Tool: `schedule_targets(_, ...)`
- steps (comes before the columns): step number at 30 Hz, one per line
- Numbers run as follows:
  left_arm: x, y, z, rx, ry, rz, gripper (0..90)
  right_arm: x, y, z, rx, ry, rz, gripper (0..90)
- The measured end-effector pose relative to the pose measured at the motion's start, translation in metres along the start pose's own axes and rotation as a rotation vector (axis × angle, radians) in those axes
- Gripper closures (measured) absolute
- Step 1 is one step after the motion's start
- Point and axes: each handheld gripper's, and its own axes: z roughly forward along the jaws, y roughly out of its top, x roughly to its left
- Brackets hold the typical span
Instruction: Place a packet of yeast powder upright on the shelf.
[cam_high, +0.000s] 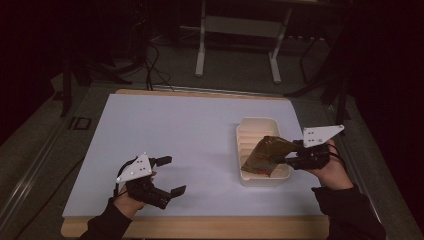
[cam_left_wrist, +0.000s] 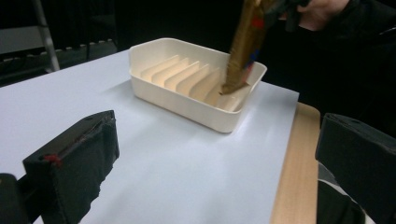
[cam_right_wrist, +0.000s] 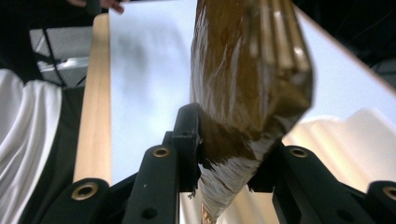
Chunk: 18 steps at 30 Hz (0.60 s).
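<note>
A shiny brown packet with red and blue print sits in a cream ribbed tray on a pale lavender-white mat over a light wood table.

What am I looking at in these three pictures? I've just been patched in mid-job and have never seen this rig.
There is no robot arm here: a person at a table holds a two-jaw gripper in each hand. The high view looks down from above the person's side. The other two come from cameras riding on each gripper, looking along its black jaws.

On the white table surface stands a cream ridged tray. The right gripper is clamped on one end of a shiny brown packet, whose other end dips into the tray's near part. The right gripper view shows that pinch up close. The left gripper hovers near the table's front edge, jaws apart, holding nothing; its view looks across at the tray and packet.
</note>
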Motion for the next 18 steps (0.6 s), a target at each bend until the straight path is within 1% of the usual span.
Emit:
schedule_targets(1, 0.001, -0.001, 0.000, 0.000, 0.005, 0.004, 0.0, -0.001, -0.002, 0.001, 0.014, 0.009, 0.007, 69.8)
schedule_targets(3, 0.002, -0.002, -0.001, -0.001, 0.008, 0.002, 0.0, -0.001, -0.005, 0.005, 0.039, 0.004, 0.006, 69.9)
schedule_targets(5, 0.002, -0.003, -0.001, -0.004, 0.010, -0.002, 0.0, -0.002, -0.008, 0.007, 0.046, 0.008, 0.016, 69.9)
schedule_targets(7, 0.003, -0.003, -0.001, 0.000, 0.012, -0.001, 0.0, -0.003, -0.012, 0.011, 0.061, -0.001, 0.017, 69.8)
schedule_targets(9, 0.003, -0.004, 0.000, -0.001, 0.011, -0.004, 0.0, -0.003, -0.014, 0.012, 0.065, -0.001, 0.023, 69.8)
schedule_targets(10, 0.003, -0.005, 0.000, 0.003, 0.012, -0.006, 0.0, -0.004, -0.017, 0.014, 0.077, 0.000, 0.031, 69.8)
schedule_targets(14, 0.004, -0.006, 0.000, 0.008, 0.015, 0.000, 0.0, -0.004, -0.022, 0.018, 0.077, 0.005, 0.040, 69.8)
schedule_targets(15, 0.004, -0.007, 0.001, 0.012, 0.014, -0.007, 0.0, -0.004, -0.023, 0.019, 0.079, 0.004, 0.042, 69.7)
schedule_targets(16, 0.004, -0.008, 0.001, 0.011, 0.013, -0.009, 0.0, -0.004, -0.027, 0.023, 0.090, 0.003, 0.044, 69.6)
schedule_targets(18, 0.004, -0.008, 0.002, 0.013, 0.016, -0.010, 0.0, -0.004, -0.030, 0.027, 0.094, 0.007, 0.049, 69.3)
